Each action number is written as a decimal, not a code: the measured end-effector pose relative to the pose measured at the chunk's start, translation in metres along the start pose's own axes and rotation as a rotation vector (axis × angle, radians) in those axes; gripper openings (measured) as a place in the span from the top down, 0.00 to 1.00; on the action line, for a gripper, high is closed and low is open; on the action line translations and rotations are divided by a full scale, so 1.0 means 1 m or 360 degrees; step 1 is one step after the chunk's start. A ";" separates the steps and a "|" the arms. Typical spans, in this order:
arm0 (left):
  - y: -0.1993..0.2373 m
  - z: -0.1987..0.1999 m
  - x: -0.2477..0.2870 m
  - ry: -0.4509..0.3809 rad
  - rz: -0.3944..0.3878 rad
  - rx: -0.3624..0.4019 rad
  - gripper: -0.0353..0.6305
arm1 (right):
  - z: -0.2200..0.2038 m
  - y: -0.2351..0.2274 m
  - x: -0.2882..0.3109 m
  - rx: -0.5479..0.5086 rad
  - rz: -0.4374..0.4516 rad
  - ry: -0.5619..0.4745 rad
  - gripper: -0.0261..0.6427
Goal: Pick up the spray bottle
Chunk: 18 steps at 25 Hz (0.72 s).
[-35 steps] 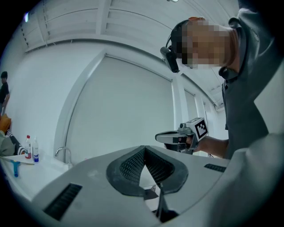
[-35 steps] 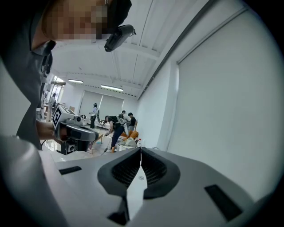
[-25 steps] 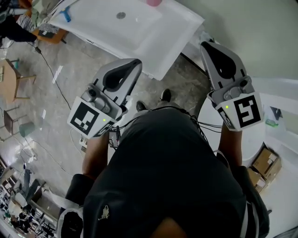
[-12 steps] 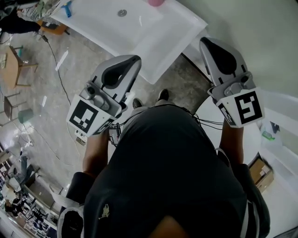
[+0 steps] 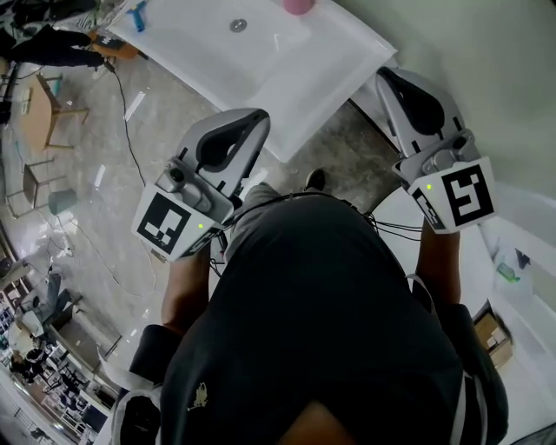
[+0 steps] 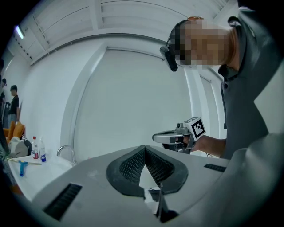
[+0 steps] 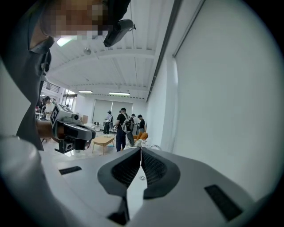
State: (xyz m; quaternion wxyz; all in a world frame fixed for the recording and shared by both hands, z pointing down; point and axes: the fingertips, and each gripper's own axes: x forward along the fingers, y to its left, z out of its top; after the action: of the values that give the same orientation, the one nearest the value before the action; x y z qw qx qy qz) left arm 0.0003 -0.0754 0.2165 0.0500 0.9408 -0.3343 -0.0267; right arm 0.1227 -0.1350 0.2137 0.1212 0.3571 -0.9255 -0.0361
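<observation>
On the far left of the left gripper view, two small bottles (image 6: 34, 148) stand side by side at the counter's (image 6: 49, 170) left end. One has a red label and the other (image 6: 42, 150) a blue one. They are too small for us to tell which has a spray head. A blue brush (image 6: 22, 167) lies in front of them by the near edge, and a faucet (image 6: 66, 151) arches just to their right.

In the head view we see the sink (image 5: 208, 52) sunk in the counter, with a drain (image 5: 238, 25) in its floor. A pink thing (image 5: 297, 5) at the far edge is cut off by the frame.

The left gripper (image 5: 254, 117) hangs over the counter's near edge. Its jaws are pressed together with nothing between them, well apart from the bottles. Between the two grippers we see our own dark shirt (image 5: 321, 322).

The right gripper (image 5: 385, 75) hangs off the counter's right corner, beside the wall (image 5: 486, 69). Its jaws are also pressed together and hold nothing.

At the lower right a brown box (image 5: 489, 328) sits on the floor. We cannot make out what is in it.
</observation>
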 end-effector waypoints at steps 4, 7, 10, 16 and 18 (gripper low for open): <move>0.008 -0.007 -0.003 0.0017 0.0008 -0.0051 0.94 | -0.005 0.005 0.012 0.0012 0.0031 0.0037 0.95; 0.023 -0.013 -0.005 0.0054 -0.0009 -0.0043 0.94 | -0.006 0.004 0.020 0.0011 0.0001 0.0077 0.95; 0.036 -0.011 -0.003 0.0047 -0.0064 -0.0047 0.94 | -0.005 0.000 0.027 0.0031 -0.0069 0.0108 0.95; 0.071 -0.004 -0.012 0.0017 -0.0145 -0.0049 0.94 | 0.011 0.012 0.056 -0.0006 -0.0126 0.0127 0.95; 0.079 -0.005 -0.017 0.0014 -0.0173 -0.0048 0.94 | 0.014 0.015 0.063 -0.0009 -0.0158 0.0134 0.95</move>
State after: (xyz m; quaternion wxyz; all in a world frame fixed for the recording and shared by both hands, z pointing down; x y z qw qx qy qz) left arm -0.0616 -0.1253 0.2306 0.0641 0.9568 -0.2820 -0.0302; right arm 0.0647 -0.1662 0.2147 0.1592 0.4035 -0.9005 -0.0298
